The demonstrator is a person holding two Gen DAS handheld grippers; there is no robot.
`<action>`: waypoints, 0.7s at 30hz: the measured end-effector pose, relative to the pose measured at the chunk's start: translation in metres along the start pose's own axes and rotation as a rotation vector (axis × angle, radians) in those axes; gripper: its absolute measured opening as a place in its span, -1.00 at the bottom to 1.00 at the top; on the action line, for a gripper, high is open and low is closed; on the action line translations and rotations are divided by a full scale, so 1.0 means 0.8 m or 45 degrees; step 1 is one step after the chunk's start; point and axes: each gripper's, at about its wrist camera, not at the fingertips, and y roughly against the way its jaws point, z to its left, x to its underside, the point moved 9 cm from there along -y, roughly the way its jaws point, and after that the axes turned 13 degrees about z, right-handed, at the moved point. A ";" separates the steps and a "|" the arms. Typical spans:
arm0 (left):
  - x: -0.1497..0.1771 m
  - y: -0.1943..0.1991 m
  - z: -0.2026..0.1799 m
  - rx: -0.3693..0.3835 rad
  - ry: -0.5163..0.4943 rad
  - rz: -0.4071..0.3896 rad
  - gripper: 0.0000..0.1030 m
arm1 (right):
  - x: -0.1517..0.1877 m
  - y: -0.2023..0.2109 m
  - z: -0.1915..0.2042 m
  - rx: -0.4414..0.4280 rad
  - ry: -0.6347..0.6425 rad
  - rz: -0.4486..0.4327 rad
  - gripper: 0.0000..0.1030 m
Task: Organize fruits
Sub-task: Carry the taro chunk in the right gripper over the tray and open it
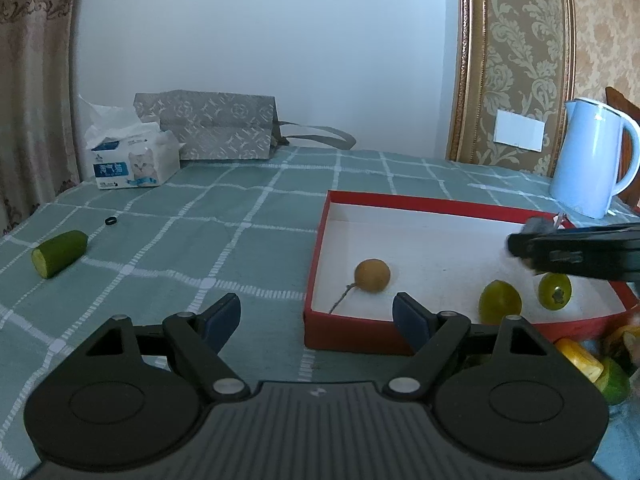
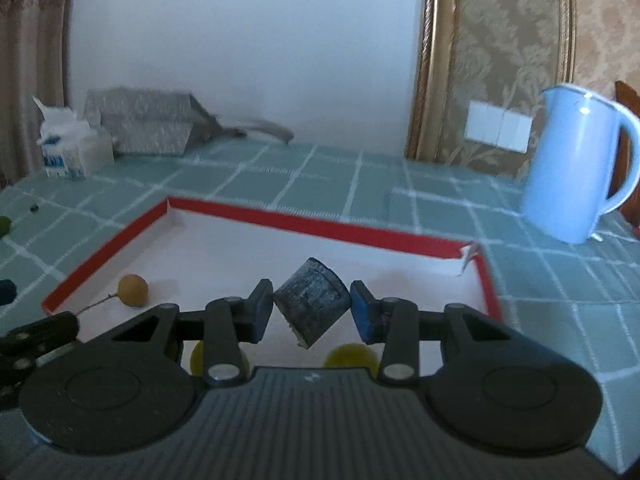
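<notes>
While our right gripper (image 2: 311, 308) clenches a dark grey cylindrical chunk (image 2: 312, 305) above the red-rimmed cardboard tray (image 2: 304, 226), our left gripper (image 1: 316, 316) gapes over the green checked tablecloth (image 1: 224, 200) by a white wall (image 1: 260, 40).

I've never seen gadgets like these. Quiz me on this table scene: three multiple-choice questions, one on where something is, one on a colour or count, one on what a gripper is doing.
1. Where does the cut cucumber piece lie?
A. inside the red box
B. on the checked tablecloth, left of the box
C. beside the kettle

2. How many fruits lie in the red box, by the left wrist view?
A. one
B. three
C. five

3. What is the right gripper doing?
A. gripping a dark chunk
B. hanging open and empty
C. lifting the kettle

Answers:
1. B, it sits on the cloth, apart from the box.
2. B, one brown round fruit and two green fruits show.
3. A, its fingers close on the dark chunk above the box floor.
</notes>
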 end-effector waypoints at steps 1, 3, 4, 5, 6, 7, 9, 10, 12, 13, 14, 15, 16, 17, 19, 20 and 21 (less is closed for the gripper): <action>0.000 0.000 0.000 0.001 -0.001 0.000 0.62 | -0.001 -0.008 0.003 -0.003 0.003 0.028 -0.24; 0.000 0.000 -0.001 0.005 -0.001 0.001 0.62 | 0.000 -0.021 0.004 -0.005 -0.017 0.070 -0.24; 0.000 0.000 -0.001 0.007 0.000 0.001 0.62 | -0.001 -0.023 0.004 -0.001 -0.025 0.071 -0.23; 0.000 -0.001 -0.001 0.009 0.002 0.003 0.62 | -0.002 -0.025 0.004 -0.007 -0.022 0.076 -0.23; 0.000 -0.001 0.000 0.011 0.005 0.004 0.62 | -0.002 -0.025 0.004 -0.011 -0.026 0.075 -0.22; 0.000 -0.001 0.000 0.013 0.008 0.006 0.62 | -0.004 -0.022 0.002 -0.009 -0.036 0.060 -0.17; 0.001 -0.001 0.000 0.015 0.013 0.009 0.64 | -0.006 -0.010 -0.003 0.001 -0.044 0.017 -0.09; 0.001 -0.001 0.000 0.015 0.013 0.009 0.64 | -0.007 -0.005 -0.006 0.002 -0.054 0.002 -0.07; 0.001 -0.001 0.000 0.013 0.010 0.008 0.64 | -0.003 0.014 -0.017 -0.009 -0.091 -0.034 0.00; 0.001 -0.001 0.000 0.011 0.008 0.008 0.64 | 0.002 0.025 -0.023 -0.027 -0.108 -0.061 0.12; 0.002 -0.001 0.000 0.010 0.005 0.008 0.64 | 0.008 0.037 -0.029 -0.038 -0.123 -0.082 0.24; 0.002 0.000 0.000 0.009 0.003 0.007 0.64 | 0.019 0.051 -0.036 -0.040 -0.136 -0.116 0.29; 0.003 0.000 -0.001 0.009 0.001 0.007 0.64 | 0.030 0.063 -0.043 -0.025 -0.143 -0.151 0.37; 0.003 0.001 -0.001 0.009 -0.001 0.008 0.64 | 0.041 0.075 -0.050 -0.004 -0.151 -0.185 0.41; 0.005 0.002 -0.001 0.012 -0.004 0.011 0.64 | 0.060 0.096 -0.060 0.023 -0.173 -0.230 0.41; 0.006 0.002 -0.001 0.016 -0.007 0.013 0.64 | 0.071 0.107 -0.066 0.028 -0.187 -0.246 0.41; 0.007 0.003 0.000 0.016 -0.010 0.014 0.64 | 0.081 0.117 -0.072 0.028 -0.212 -0.263 0.41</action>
